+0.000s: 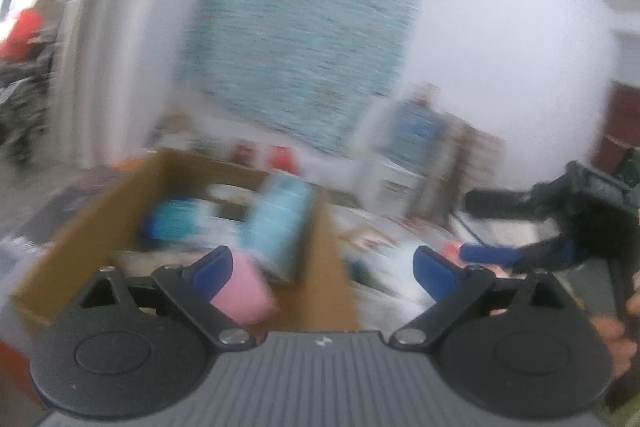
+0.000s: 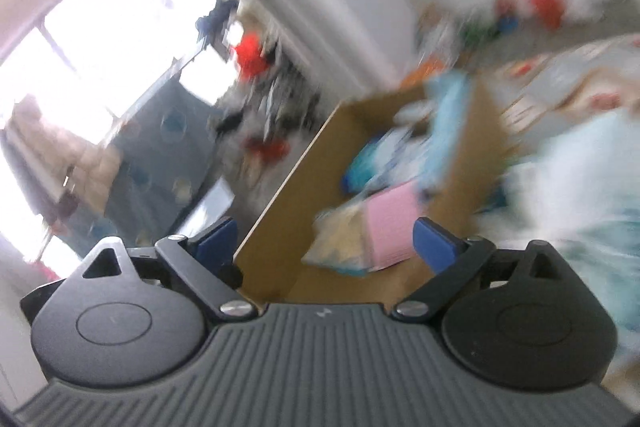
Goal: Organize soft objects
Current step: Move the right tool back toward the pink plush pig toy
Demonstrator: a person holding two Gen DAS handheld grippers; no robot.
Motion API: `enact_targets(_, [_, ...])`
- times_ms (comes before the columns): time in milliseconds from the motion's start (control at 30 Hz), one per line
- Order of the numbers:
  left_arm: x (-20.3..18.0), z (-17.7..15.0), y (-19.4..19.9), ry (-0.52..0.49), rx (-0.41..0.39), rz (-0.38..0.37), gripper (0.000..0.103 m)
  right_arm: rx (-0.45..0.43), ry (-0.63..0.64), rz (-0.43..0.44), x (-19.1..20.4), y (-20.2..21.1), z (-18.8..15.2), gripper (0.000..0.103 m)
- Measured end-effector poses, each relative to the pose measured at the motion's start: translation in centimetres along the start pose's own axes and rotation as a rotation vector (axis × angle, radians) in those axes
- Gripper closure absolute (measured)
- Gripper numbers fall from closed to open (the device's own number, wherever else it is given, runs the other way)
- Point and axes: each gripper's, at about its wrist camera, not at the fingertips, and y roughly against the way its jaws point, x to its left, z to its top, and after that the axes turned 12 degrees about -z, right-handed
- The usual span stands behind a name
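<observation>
Both views are smeared by motion. A brown cardboard box (image 1: 80, 227) holds several soft packs: a pink one (image 1: 244, 295), a light blue one (image 1: 280, 223) standing upright and a darker blue one (image 1: 176, 223). My left gripper (image 1: 324, 267) hangs open above the box's near right side, with nothing between its blue pads. The right wrist view shows the same box (image 2: 288, 195), the pink pack (image 2: 390, 223) and the light blue pack (image 2: 444, 131). My right gripper (image 2: 324, 239) is open and empty over the box's near edge. It also shows at the left wrist view's right edge (image 1: 500, 227).
Pale blue soft things (image 2: 592, 195) lie on a patterned surface to the right of the box. A large teal picture (image 1: 296, 55) hangs on the white wall behind. A bright window (image 2: 100, 39) and hanging clothes (image 2: 252, 55) are far left. A hand (image 1: 616, 335) shows at the right edge.
</observation>
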Motion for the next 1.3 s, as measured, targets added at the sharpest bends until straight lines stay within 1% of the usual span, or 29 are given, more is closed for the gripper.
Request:
enact_targets(67, [-2.4,-0.7,-1.3,-0.049,0.043,-0.086,0.004,-0.125,-0.04,-0.069,-3.0,5.0,-1.7,0.002])
enact_targets(100, [-3.5,-1.2,-2.0,-0.065,0.062,-0.116,0.004,-0.185,-0.065,-0.111,-4.5,7.3,-2.8,0.002])
enact_targets(200, [-7.2,-2.6,-4.5,-0.132,0.135,-0.219,0.004,-0.326,-0.164,-0.232,-8.6,13.1,-6.4,0.002])
enact_targets(233, [-8.4,-3.3,-5.3,-0.155,0.159,-0.249,0.004,-0.358,-0.203,-0.26,-9.7,14.5,-7.6,0.002])
enact_targets(300, [-10.9,-4.9,-7.0,-0.194,0.212,-0.306,0.004,-0.409,-0.278,-0.301,-11.7,16.6,-10.5,0.002])
enact_targets(333, [-12.0,-5.8,-7.9,-0.21,0.241,-0.335,0.004,-0.421,-0.304,-0.311,-12.6,16.9,-11.7,0.002])
enact_targets(400, [-14.0,-7.6,-9.7,-0.232,0.291,-0.385,0.005,-0.431,-0.361,-0.326,-14.1,17.6,-13.9,0.002])
enact_targets(467, [-15.6,-9.3,-11.3,-0.246,0.318,-0.421,0.005,-0.423,-0.38,-0.329,-15.3,17.6,-15.4,0.002])
enact_targets(533, [-16.7,-11.1,-12.7,-0.251,0.341,-0.437,0.008,-0.41,-0.387,-0.33,-16.6,17.2,-15.9,0.002])
enact_targets(567, [-17.2,-12.0,-13.5,-0.252,0.34,-0.445,0.011,-0.407,-0.387,-0.327,-17.0,17.0,-16.1,0.002])
enact_targets(633, [-17.9,-13.4,-15.2,-0.23,0.348,-0.439,0.015,-0.402,-0.384,-0.311,-17.6,16.6,-16.2,0.005])
enact_targets(700, [-18.3,-14.1,-16.4,-0.202,0.369,-0.446,0.025,-0.393,-0.387,-0.295,-18.6,15.9,-16.2,0.013])
enact_targets(767, [-18.6,-14.7,-17.6,-0.185,0.39,-0.45,0.029,-0.381,-0.388,-0.313,-19.1,15.0,-16.2,0.027])
enact_targets(867, [-19.0,-14.9,-18.5,-0.203,0.399,-0.432,0.035,-0.37,-0.413,-0.341,-20.5,14.4,-15.9,0.035])
enact_targets(967, [-19.1,-14.2,-19.0,-0.213,0.386,-0.431,0.038,-0.386,-0.449,-0.331,-21.5,14.5,-16.0,0.036])
enact_targets(1100, [-19.6,-11.8,-20.4,-0.218,0.336,-0.412,0.038,-0.422,-0.447,-0.326,-21.9,15.1,-14.8,0.035])
enact_targets(1133, [-19.8,-11.1,-20.9,-0.224,0.334,-0.402,0.038,-0.436,-0.448,-0.322,-22.0,15.2,-14.3,0.034])
enact_targets(1233, [-20.2,-9.4,-23.1,-0.218,0.358,-0.365,0.038,-0.462,-0.474,-0.308,-22.7,15.3,-12.8,0.032])
enact_targets(1300, [-20.1,-8.3,-25.6,-0.181,0.409,-0.364,0.038,-0.466,-0.498,-0.296,-23.5,15.1,-11.7,0.03])
